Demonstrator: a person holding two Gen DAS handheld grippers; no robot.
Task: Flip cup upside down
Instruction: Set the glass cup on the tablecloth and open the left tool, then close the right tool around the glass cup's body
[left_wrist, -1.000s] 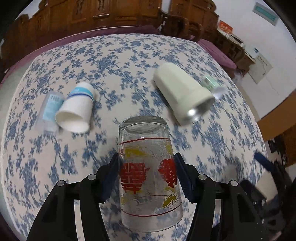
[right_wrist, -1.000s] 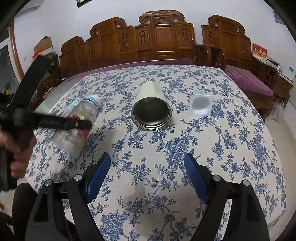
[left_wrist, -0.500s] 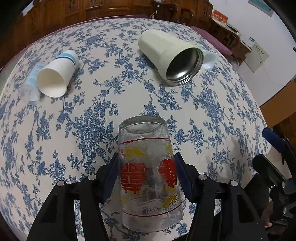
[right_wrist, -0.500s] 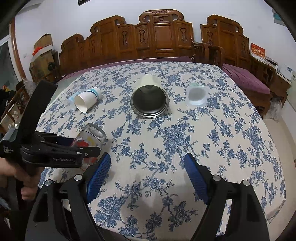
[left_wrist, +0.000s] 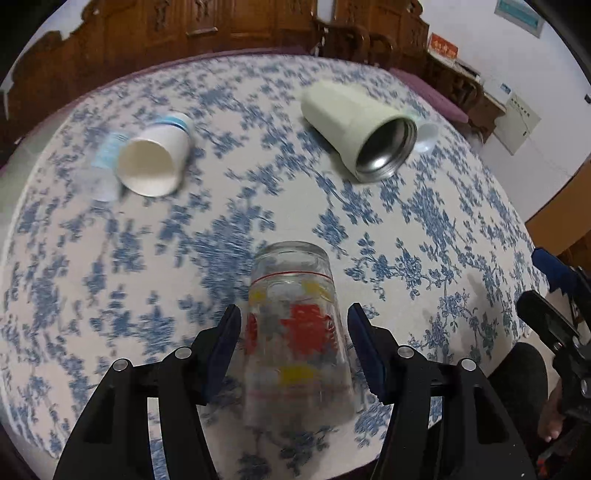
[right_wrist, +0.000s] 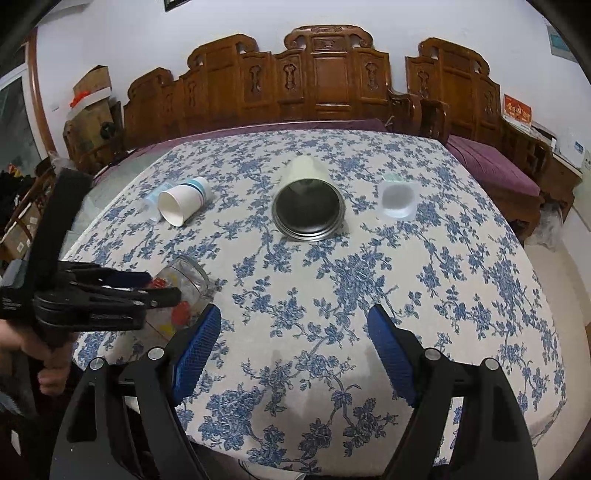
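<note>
A clear glass cup (left_wrist: 295, 328) with red and yellow print stands upside down near the table's front left edge; it also shows in the right wrist view (right_wrist: 181, 291). My left gripper (left_wrist: 293, 332) sits around it with the jaws opened, a small gap on each side of the glass. It shows from the side in the right wrist view (right_wrist: 147, 291). My right gripper (right_wrist: 293, 347) is open and empty above the front of the table.
On the blue floral tablecloth (right_wrist: 332, 288) lie a cream steel-lined tumbler (right_wrist: 308, 206) on its side, a white paper cup (right_wrist: 183, 203) on its side beside a clear bottle (left_wrist: 103, 166), and a small plastic cup (right_wrist: 397, 199). Wooden chairs (right_wrist: 325, 81) stand behind.
The left gripper carried the upside-down glass down onto the table, then opened its jaws and let it go. The right gripper has barely moved.
</note>
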